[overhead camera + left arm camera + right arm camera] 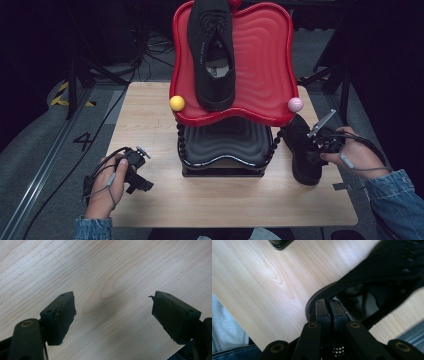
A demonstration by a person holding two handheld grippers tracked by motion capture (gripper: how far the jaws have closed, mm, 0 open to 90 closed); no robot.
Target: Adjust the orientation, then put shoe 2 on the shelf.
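Note:
A black shoe (212,50) lies lengthwise on the red top tray (265,65) of a two-level rack. A second black shoe (301,162) stands on the table just right of the rack. My right gripper (312,150) is shut on its heel collar. In the right gripper view the two pads (322,312) pinch the rim of that shoe (382,267), one inside the opening and one outside. My left gripper (144,184) hovers over bare wood left of the rack. Its jaws stand wide open (112,315) with nothing between them.
The rack's lower black tray (225,140) sits under the red one, between beaded black posts. A yellow ball (177,103) and a pink ball (295,104) cap the red tray's front corners. The wooden table (150,115) ends close behind the rack, with cables and stands on the floor beyond.

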